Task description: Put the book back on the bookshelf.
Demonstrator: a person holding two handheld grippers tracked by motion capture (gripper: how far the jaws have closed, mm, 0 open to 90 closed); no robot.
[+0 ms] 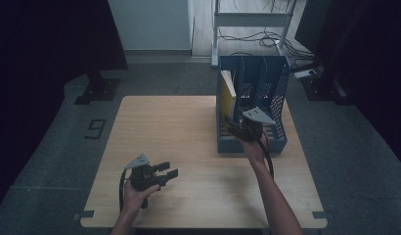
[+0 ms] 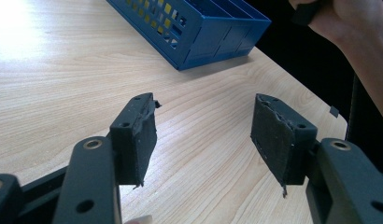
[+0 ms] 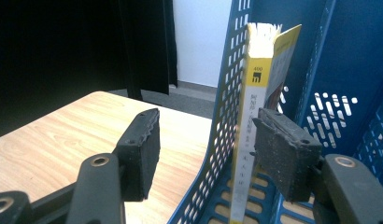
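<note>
You have a wooden table [image 1: 189, 147] with a blue file rack [image 1: 279, 98] standing on its far right part. A yellow book [image 1: 229, 90] stands upright in the rack's leftmost slot. Your right gripper [image 1: 237, 128] is at the rack's front, jaws spread either side of the rack wall and book spine, not clamped. Your left gripper [image 1: 167, 172] hovers near the table's front, jaws released, empty.

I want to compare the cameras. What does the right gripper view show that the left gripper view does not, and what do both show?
Right gripper view alone: a yellow book upright in the organizer's end compartment, against the perforated wall, with the open right tongs straddling that wall and the book.

Left gripper view alone: the open left tongs over bare wood, and the person's other hand.

Both: the blue organizer and the wooden table.
</note>
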